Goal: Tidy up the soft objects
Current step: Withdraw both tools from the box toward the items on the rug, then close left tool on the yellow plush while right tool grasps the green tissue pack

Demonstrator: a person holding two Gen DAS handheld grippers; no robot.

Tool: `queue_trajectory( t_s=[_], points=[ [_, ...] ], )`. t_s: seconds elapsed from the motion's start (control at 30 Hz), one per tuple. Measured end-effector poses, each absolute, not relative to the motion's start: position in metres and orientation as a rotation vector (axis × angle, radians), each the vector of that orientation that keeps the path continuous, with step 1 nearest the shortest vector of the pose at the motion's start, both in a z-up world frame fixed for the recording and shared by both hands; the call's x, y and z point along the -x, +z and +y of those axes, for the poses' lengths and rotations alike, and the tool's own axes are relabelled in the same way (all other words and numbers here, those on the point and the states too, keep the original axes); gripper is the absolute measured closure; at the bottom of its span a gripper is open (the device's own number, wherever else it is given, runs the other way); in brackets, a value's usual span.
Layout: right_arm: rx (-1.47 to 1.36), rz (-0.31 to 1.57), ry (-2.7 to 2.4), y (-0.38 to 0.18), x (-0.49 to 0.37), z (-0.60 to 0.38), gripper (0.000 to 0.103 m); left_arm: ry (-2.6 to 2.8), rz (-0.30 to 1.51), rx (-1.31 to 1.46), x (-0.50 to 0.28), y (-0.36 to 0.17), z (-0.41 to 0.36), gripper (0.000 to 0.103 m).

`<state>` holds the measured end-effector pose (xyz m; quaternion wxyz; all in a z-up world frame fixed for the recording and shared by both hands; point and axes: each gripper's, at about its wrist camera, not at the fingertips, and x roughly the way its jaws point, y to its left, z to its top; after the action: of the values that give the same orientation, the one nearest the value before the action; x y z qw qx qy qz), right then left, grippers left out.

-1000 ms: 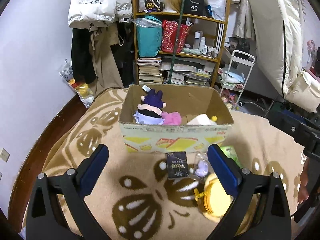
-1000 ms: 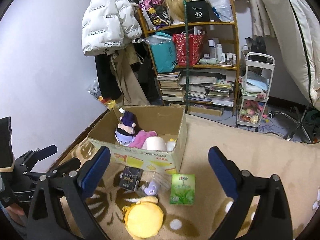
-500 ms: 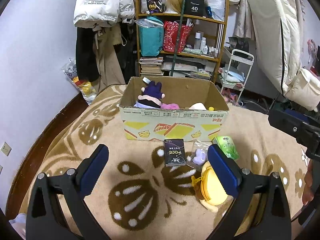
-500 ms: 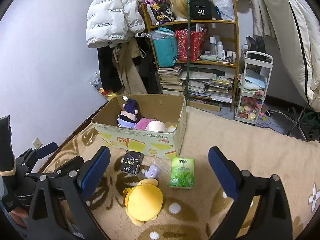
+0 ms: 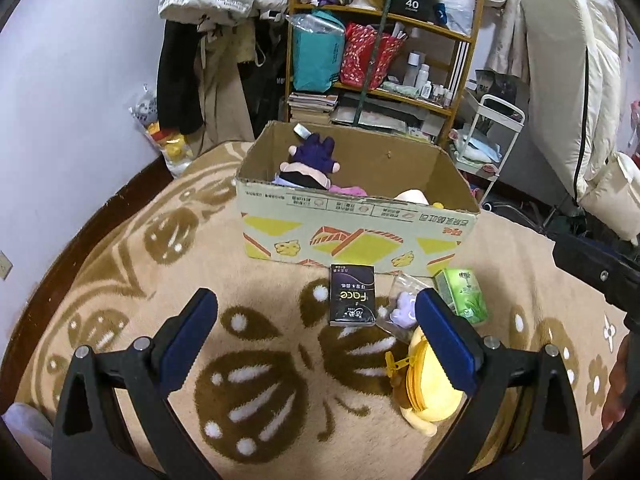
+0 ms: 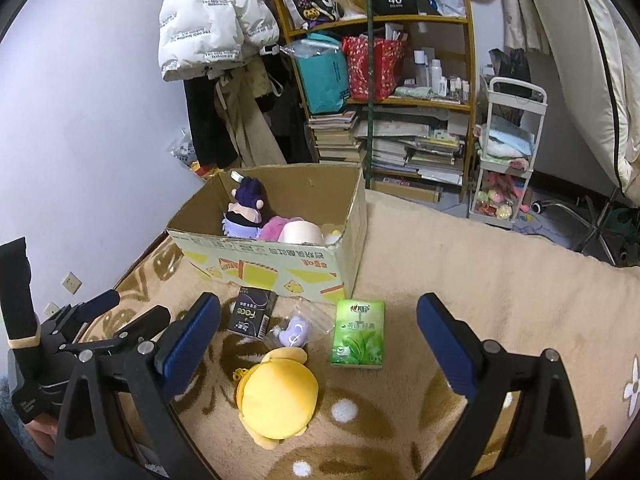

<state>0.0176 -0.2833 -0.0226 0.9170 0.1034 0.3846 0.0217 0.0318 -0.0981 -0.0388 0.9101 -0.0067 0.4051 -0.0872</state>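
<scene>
Yellow plush (image 6: 279,397) lies between your right tongs' (image 6: 318,334) spread, empty fingers; left tongs (image 5: 316,332), likewise open, partly hide it.

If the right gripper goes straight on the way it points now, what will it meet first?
Probably the green tissue pack on the carpet, which lies between the open fingers in the right wrist view; depth is unclear, so the yellow plush beside it might come first.

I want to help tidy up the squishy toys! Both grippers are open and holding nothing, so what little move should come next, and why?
Probably lower the right gripper onto the yellow plush. It lies on the rug just below that open gripper, outside the cardboard box where other soft toys already sit. The left gripper is open too, but the plush sits off to its right side.
</scene>
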Motion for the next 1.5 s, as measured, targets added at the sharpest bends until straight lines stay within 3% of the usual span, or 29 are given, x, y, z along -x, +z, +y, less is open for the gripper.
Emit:
queue_trajectory(
  t_s=[0.83,1.5],
  points=[
    [-0.227,0.937,0.006,-0.068,-0.059,-0.295,0.001,-0.298,0.948,0.099,-0.054,-0.091,-0.123,0.005],
    [-0.296,1.184,0.002,-0.149,-0.090,-0.307,0.001,-0.408,1.148,0.011,-0.054,-0.140,-0.176,0.005]
  ],
)
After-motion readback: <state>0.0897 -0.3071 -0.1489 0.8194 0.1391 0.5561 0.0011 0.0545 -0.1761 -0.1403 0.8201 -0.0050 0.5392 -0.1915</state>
